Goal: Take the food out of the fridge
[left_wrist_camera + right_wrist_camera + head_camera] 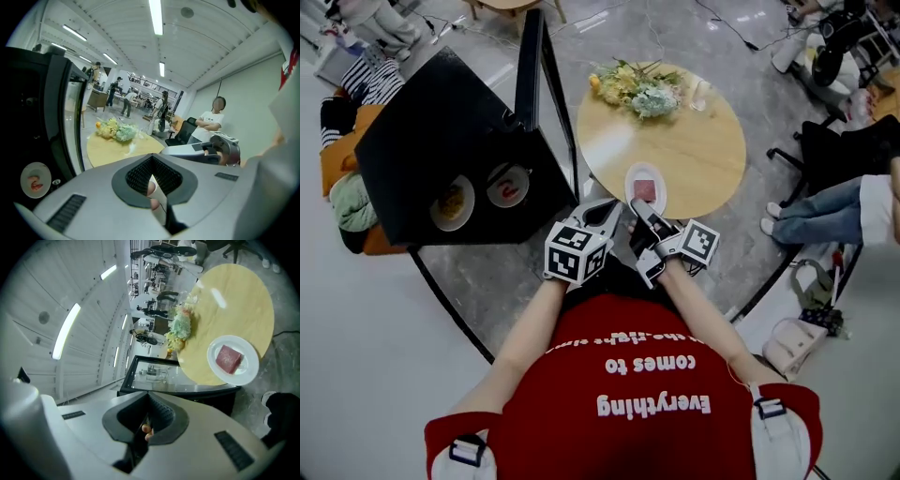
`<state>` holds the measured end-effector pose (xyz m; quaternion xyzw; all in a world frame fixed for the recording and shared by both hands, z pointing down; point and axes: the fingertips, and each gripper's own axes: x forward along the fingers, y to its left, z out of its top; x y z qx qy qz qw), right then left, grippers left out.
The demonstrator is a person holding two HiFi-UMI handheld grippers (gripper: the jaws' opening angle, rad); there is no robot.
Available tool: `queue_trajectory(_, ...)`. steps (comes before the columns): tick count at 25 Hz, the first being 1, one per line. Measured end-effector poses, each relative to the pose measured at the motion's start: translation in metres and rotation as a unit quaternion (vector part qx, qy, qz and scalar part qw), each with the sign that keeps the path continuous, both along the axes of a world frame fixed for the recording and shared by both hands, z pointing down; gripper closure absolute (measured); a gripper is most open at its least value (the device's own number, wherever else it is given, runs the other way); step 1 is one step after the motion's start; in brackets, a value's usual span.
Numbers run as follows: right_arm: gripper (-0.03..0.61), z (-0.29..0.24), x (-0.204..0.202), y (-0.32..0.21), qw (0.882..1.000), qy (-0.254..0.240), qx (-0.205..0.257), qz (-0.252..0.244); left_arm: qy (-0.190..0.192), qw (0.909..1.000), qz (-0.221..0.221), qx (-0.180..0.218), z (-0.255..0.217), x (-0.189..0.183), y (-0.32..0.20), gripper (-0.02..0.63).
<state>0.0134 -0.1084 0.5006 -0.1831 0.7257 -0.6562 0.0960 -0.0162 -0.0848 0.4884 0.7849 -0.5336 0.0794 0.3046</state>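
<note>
Two hand-held grippers, left [605, 214] and right [639, 211], jaws pressed together, empty, at near edge of round wooden surface [694, 150]. Food: one meat plate [645, 189] on surface, near side; yellow-food plate [452, 202] and red-food plate [508, 185] in black fridge [441, 122], left. One flower bunch [639, 89], far side. Grey floor [487, 300].
</note>
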Motion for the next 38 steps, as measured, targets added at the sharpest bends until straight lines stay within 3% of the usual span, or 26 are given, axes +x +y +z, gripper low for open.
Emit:
queue_trajectory(5,0.566,-0.013,-0.054,0.014,0.995,-0.029,0.016,-0.09,-0.001,0.9957,-0.09,0.021,-0.014,-0.047,0.021,0.617)
queue_trajectory(9,0.566,-0.019,-0.098,0.039,0.985,-0.042,0.021,-0.166,-0.01,0.9857,-0.166,0.027,-0.022,-0.087,0.052,0.615)
queue_trajectory(15,0.566,-0.024,-0.152,0.089,0.96,-0.045,0.024,-0.275,-0.027,0.9587,-0.282,0.026,-0.028,-0.138,0.109,0.617)
queue_trajectory(21,0.566,-0.022,-0.194,0.152,0.922,-0.041,0.03,-0.383,-0.03,0.9224,-0.384,0.022,-0.029,-0.173,0.169,0.617)
queue_trajectory(28,0.566,-0.027,-0.219,0.193,0.896,-0.051,0.033,-0.44,-0.029,0.8946,-0.445,0.02,-0.03,-0.191,0.208,0.616)
queue_trajectory(38,0.566,-0.035,-0.259,0.214,0.888,-0.061,0.023,-0.455,-0.04,0.8743,-0.483,0.02,-0.036,-0.237,0.225,0.617)
